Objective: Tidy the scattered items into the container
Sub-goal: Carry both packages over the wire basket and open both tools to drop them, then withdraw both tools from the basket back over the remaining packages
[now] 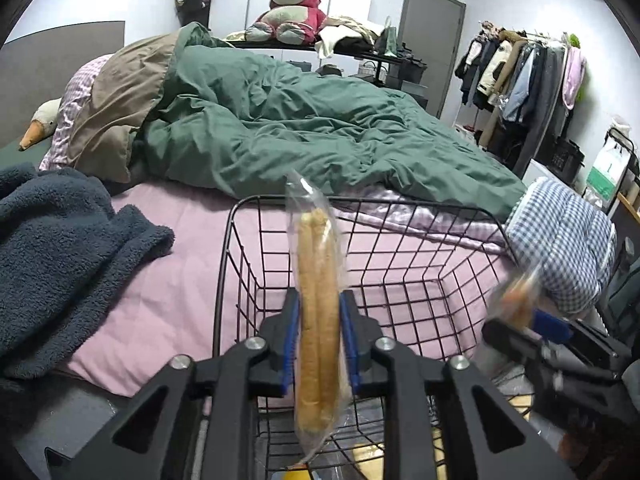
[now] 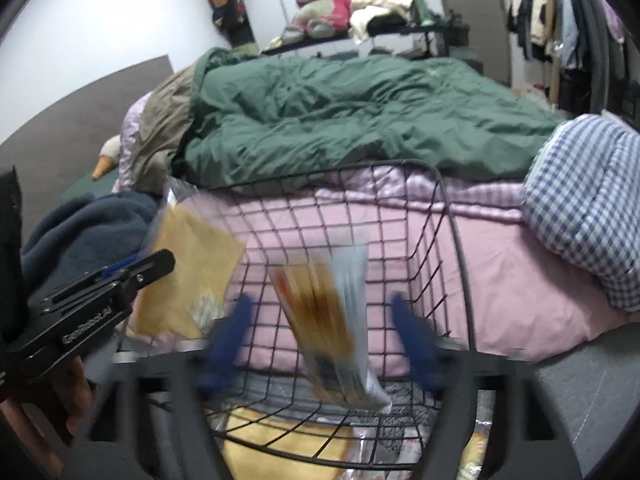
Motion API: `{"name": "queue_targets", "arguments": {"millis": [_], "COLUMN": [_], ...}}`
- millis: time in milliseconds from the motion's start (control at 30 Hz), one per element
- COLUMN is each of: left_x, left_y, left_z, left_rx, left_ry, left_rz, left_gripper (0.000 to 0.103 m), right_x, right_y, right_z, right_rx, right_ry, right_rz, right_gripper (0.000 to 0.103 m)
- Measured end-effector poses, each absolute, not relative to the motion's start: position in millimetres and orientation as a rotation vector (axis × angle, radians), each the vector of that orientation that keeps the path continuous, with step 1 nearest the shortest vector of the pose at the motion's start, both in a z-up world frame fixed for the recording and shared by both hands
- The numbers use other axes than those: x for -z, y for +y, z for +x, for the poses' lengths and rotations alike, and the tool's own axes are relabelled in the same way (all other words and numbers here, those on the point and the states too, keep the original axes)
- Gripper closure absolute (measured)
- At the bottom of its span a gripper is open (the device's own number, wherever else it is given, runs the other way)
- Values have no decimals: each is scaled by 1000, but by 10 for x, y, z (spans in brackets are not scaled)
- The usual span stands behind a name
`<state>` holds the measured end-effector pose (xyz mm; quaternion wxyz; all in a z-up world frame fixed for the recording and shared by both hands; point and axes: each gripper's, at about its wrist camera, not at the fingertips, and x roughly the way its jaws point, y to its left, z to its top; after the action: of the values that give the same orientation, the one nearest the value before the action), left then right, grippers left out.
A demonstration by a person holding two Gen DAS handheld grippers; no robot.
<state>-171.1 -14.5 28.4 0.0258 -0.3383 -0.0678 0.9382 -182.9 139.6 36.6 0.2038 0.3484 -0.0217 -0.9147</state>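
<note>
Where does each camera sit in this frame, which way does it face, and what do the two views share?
Left wrist: on the left hand-held gripper, looking forward and down over the wire basket toward the bed; a bagged bread packet between its fingers; the right hand-held gripper shows at right.
Right wrist: on the right hand-held gripper, same direction; blurred snack packet between open fingers; the left gripper and a hand show at left.
Shared: basket, green duvet, pink plush.
</note>
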Motion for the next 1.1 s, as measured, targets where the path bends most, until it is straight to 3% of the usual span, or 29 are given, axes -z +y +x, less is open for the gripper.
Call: {"name": "queue_targets", "arguments": {"millis": [33,67,267,833,1100], "left_x": [-327,-369,-559,-524,-329], "left_y": [-174,-200,-271,-344,-237], "left_z": [-1668,-1636,-1493,-536,-77], "left_rx": [-2915,-2925,-2947,-2905,-2816], "left_ry": [-240,-265,-264,-144,-150], "left_rz": [-1004,-972,-913,-1003,-1119], "left_gripper": [17,13,12,12,12], "right_x": [-384,-401,-514,-452,-287], "right_y": [1408,1420,1541,1817,2063], "right_z": [-1820,-1810,-1681,-572,-162], "right_rx": [2567,2573,2585,2492,2457], "right_ry": [-52,-48,-106,47,-35], "right_rz": [959,954,938,1021,1130], "right_gripper": [23,23,23,23,23]}}
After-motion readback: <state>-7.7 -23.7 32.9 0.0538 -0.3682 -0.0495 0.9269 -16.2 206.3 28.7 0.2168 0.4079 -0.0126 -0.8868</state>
